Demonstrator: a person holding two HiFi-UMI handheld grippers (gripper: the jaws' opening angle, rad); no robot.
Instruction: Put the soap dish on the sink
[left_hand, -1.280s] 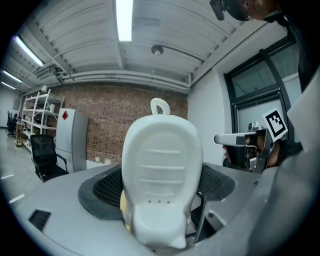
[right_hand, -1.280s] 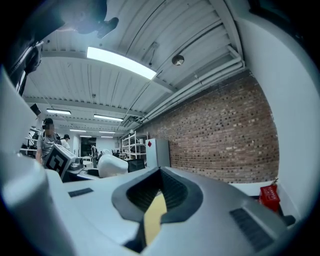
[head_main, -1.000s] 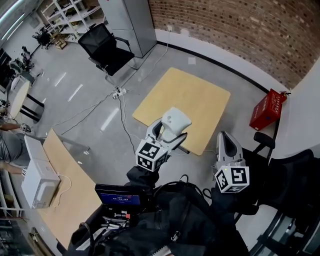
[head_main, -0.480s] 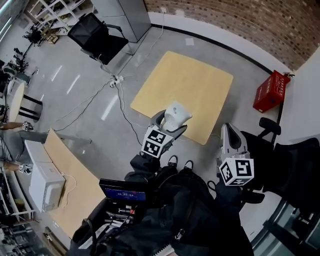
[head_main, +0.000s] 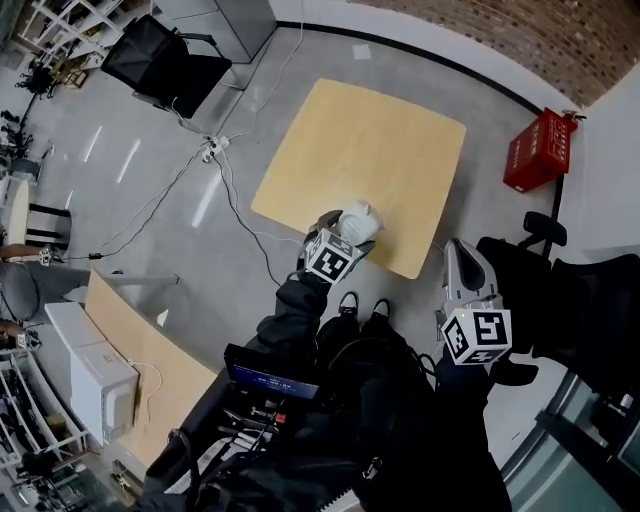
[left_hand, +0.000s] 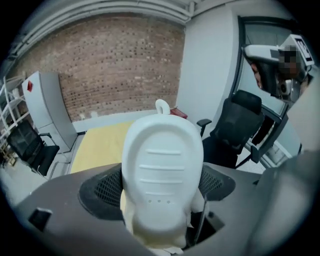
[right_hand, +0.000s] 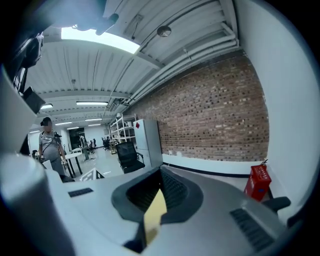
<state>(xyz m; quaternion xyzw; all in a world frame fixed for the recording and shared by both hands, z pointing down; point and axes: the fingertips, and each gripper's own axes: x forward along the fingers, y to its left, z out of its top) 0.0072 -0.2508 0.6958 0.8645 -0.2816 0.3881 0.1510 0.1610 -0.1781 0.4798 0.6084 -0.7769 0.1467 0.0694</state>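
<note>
Right gripper view, contents:
- Your right gripper (right_hand: 160, 174) is pressing its jaws together at the tips, with nothing gripped and a yellow sliver (right_hand: 155, 215) showing in the slit.
- Far right: a brick wall (right_hand: 220, 115) is running back, and a red box (right_hand: 257, 183) is sitting at its foot.
- Far left: a white cabinet (right_hand: 148, 141) and a black chair (right_hand: 128, 156) are standing, and a person (right_hand: 50, 145) is standing beyond.
- A ceiling light (right_hand: 100, 41) is glowing overhead.
</note>
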